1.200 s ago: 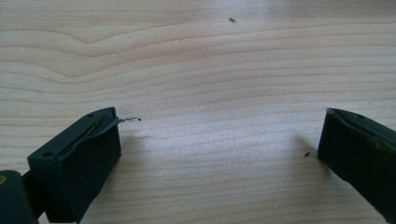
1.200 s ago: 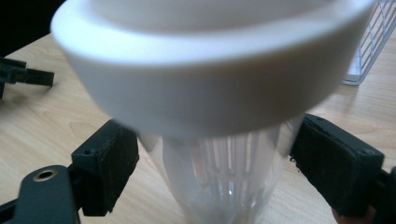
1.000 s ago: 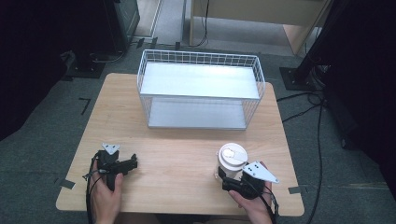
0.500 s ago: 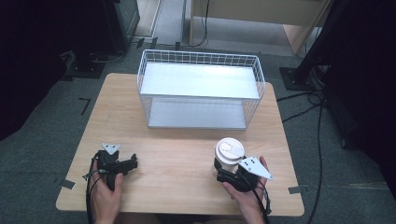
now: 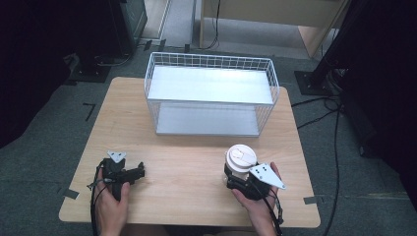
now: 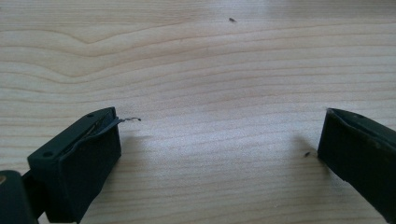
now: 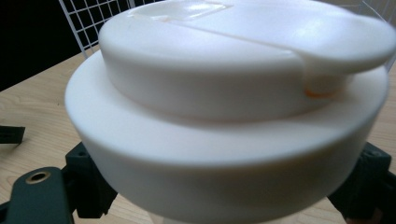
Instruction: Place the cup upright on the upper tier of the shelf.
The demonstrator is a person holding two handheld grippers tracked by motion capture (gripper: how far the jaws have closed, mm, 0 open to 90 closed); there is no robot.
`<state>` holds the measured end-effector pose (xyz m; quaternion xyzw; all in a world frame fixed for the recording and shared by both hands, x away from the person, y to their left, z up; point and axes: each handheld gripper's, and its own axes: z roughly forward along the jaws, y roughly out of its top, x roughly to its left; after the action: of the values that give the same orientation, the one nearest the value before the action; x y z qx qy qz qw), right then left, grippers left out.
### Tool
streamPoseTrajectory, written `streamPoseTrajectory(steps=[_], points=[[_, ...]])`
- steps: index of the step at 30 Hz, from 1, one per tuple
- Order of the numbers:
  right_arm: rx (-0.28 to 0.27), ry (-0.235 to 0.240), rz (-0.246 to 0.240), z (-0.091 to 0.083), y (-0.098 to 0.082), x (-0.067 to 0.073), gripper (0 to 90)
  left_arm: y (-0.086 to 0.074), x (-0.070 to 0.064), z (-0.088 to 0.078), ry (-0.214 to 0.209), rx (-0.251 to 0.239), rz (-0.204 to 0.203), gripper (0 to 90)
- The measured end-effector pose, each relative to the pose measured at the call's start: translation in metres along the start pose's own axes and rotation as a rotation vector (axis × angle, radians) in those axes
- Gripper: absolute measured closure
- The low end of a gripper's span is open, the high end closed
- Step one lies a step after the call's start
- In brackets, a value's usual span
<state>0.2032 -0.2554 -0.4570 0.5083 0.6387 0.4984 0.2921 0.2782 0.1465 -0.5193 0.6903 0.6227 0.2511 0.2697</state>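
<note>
A cup with a white plastic lid (image 5: 241, 158) stands at the front right of the wooden table (image 5: 187, 157). My right gripper (image 5: 235, 178) is shut on the cup below its lid, held by a hand from the near edge. In the right gripper view the lid (image 7: 224, 93) looms close, with a black jaw on either side under its rim. My left gripper (image 5: 138, 172) rests at the front left, pointing right. In its own view the left gripper (image 6: 219, 130) is open wide over bare wood, with nothing between its jaws.
A white wire basket (image 5: 211, 61) with a flat shelf stands at the back middle of the table, its open side toward me. Its mesh (image 7: 88, 18) shows behind the lid. Cables (image 5: 319, 115) and dark stands lie on the floor around the table.
The right gripper and the cup have shifted slightly left and away from the near edge. The left gripper has stayed where it was.
</note>
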Motion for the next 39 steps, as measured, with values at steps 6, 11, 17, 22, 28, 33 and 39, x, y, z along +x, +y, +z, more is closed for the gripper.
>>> streamPoseTrajectory(steps=[6,11,17,22,28,33,39], points=[[-0.02,0.022,-0.008,-0.002,0.001,0.0,15.4,0.0,0.0,0.0,0.0,0.0,0.0,0.0],[-0.038,0.029,-0.006,-0.003,0.005,0.003,15.6,0.0,0.0,0.0,0.0,0.0,0.0,0.0],[-0.056,0.034,-0.019,-0.006,0.016,0.004,15.7,0.0,0.0,0.0,0.0,0.0,0.0,0.0],[-0.075,0.042,-0.038,-0.007,0.027,0.007,15.7,0.0,0.0,0.0,0.0,-0.001,0.0,0.0],[-0.099,0.049,-0.056,-0.007,0.043,0.011,15.8,0.0,0.0,0.0,0.0,0.001,0.001,0.0],[-0.113,0.052,-0.079,-0.006,0.057,0.015,15.8,0.0,0.0,0.0,0.0,-0.001,-0.002,0.0],[-0.141,0.053,-0.097,-0.004,0.071,0.02,15.8,0.0,0.0,0.0,0.001,0.001,0.002,0.0]])
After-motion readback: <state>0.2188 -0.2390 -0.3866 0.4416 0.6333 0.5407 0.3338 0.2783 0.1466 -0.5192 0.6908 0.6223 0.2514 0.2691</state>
